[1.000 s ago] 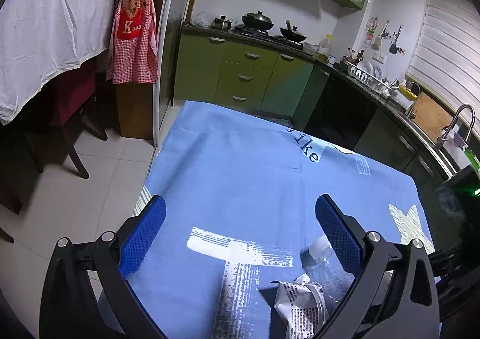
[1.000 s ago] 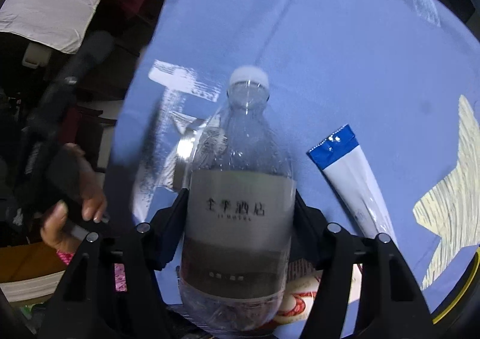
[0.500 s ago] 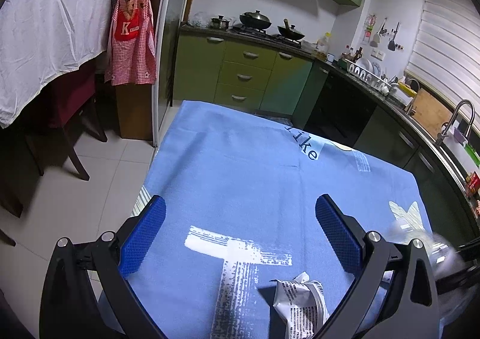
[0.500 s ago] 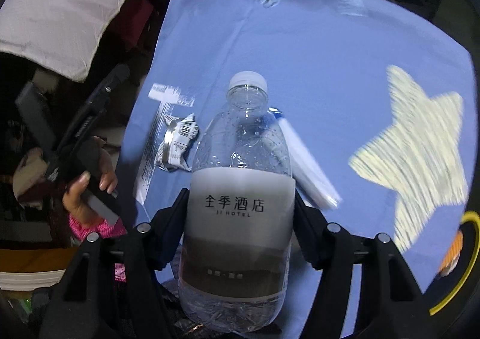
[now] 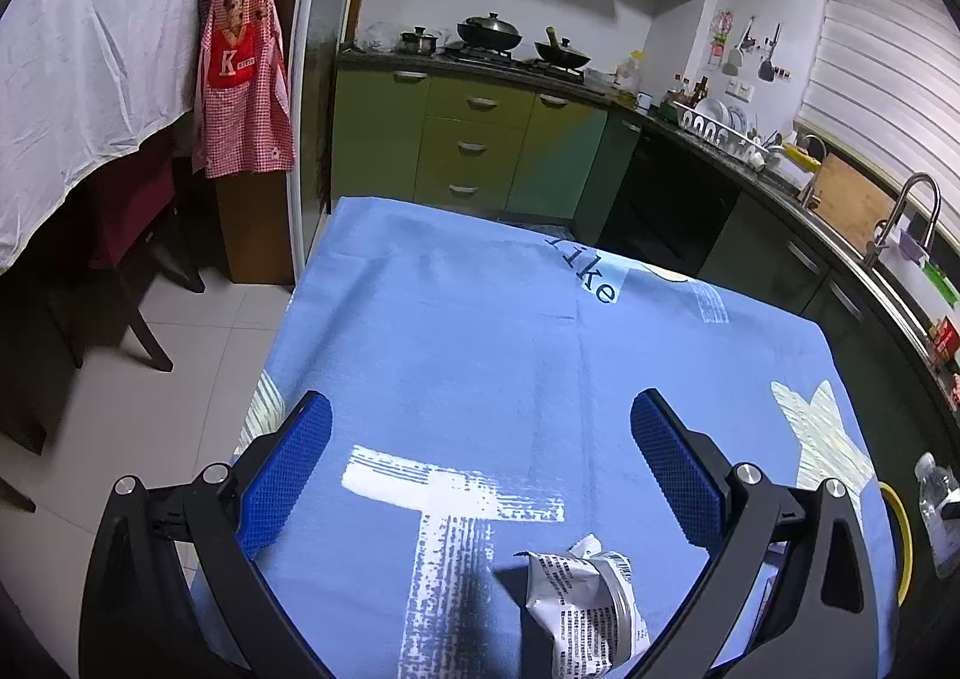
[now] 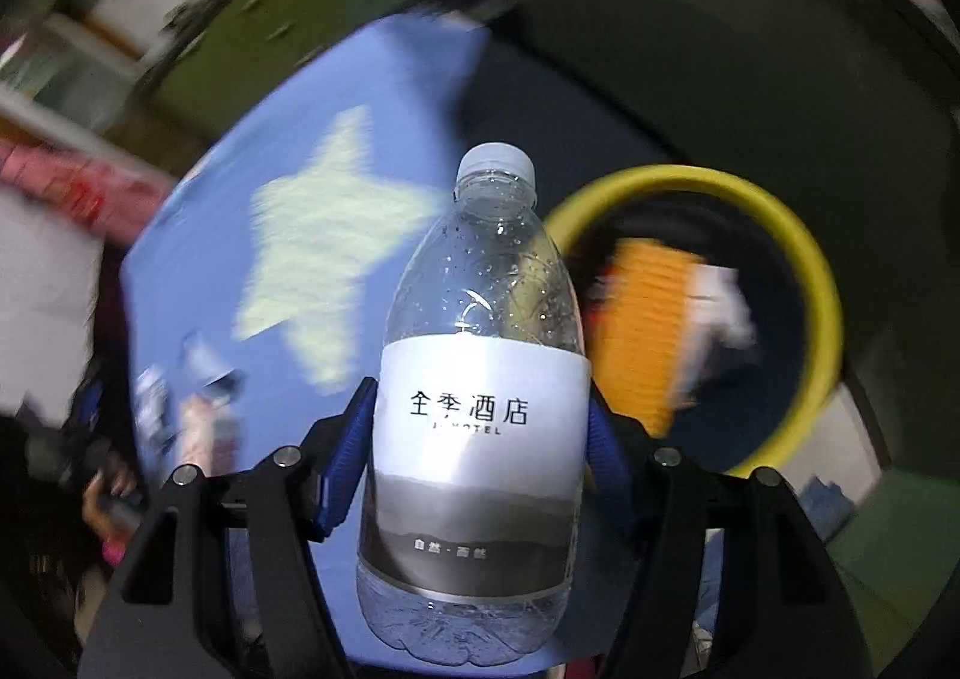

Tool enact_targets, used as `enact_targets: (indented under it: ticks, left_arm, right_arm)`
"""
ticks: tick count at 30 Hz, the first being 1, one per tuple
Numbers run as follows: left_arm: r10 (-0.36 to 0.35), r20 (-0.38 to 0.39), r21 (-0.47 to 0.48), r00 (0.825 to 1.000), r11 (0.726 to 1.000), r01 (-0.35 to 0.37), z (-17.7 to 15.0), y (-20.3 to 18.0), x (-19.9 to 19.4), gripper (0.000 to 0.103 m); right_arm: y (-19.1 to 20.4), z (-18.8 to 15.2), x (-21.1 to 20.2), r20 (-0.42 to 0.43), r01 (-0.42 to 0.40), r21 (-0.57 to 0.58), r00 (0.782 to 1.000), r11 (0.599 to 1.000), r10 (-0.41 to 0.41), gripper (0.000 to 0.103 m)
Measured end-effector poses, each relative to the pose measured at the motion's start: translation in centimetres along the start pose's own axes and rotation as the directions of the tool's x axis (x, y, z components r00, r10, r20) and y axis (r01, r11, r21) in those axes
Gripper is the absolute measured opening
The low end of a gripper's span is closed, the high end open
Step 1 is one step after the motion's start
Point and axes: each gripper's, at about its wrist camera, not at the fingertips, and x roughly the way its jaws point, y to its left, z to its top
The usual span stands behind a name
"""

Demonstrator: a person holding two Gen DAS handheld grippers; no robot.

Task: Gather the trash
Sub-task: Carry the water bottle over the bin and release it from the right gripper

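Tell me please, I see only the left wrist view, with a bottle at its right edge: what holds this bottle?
Observer: The right claw is shut on the bottle, its pads on the white label.
Operator: Is the cap on?
Observer: Yes, a pale cap closes it, and it looks empty except for droplets.
Operator: What is beyond it?
Observer: A yellow-rimmed bin beside the corner of the blue cloth.
Operator: Is the bin empty?
Observer: No, an orange item and a white item lie inside, too blurred to identify.
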Motion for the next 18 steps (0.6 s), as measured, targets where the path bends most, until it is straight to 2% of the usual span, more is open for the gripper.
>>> enact_targets:
  ticks: [3, 6, 9, 12, 14, 15, 18]
  left_arm:
    - [-0.001, -0.002, 0.020, 1.000, 1.000, 0.001, -0.1, -0.5, 0.2, 0.098]
    - [-0.003, -0.006, 0.040, 1.000, 0.999, 0.004, -0.3, -1.1, 0.3, 0.098]
    - [-0.006, -0.001, 0.059, 1.000, 0.998, 0.006, -0.4, -1.5, 0.3, 0.098]
    - [-0.014, -0.001, 0.073, 1.000, 0.997, 0.014, -0.6, -2.0, 0.2, 0.098]
    - [-0.021, -0.001, 0.081, 1.000, 0.996, 0.021, -0.6, -2.3, 0.1, 0.098]
    - [-0.026, -0.003, 0.087, 1.000, 0.996, 0.026, -0.6, -2.4, 0.2, 0.098]
    - [-0.049, -0.016, 0.094, 0.999, 0.994, 0.050, -0.8, -3.0, 0.1, 0.098]
  right_arm:
    - [-3.6, 0.0, 1.2, 0.000, 0.015, 0.080, 1.000, 0.997, -0.015, 0.062]
    - [-5.5, 0.3, 3.1, -0.027, 0.035, 0.131, 0.999, 0.991, -0.032, 0.062]
    - [-6.8, 0.5, 4.2, -0.040, 0.065, 0.162, 0.997, 0.985, -0.059, 0.062]
    - [-8.4, 1.1, 4.7, -0.009, 0.105, 0.210, 0.994, 0.972, -0.106, 0.064]
    - [-9.4, 1.3, 5.0, -0.015, 0.109, 0.216, 0.994, 0.970, -0.109, 0.065]
    - [-9.8, 1.3, 5.1, -0.013, 0.120, 0.224, 0.993, 0.967, -0.120, 0.068]
    - [-9.9, 0.5, 4.3, 0.012, 0.131, 0.222, 0.991, 0.966, -0.136, 0.071]
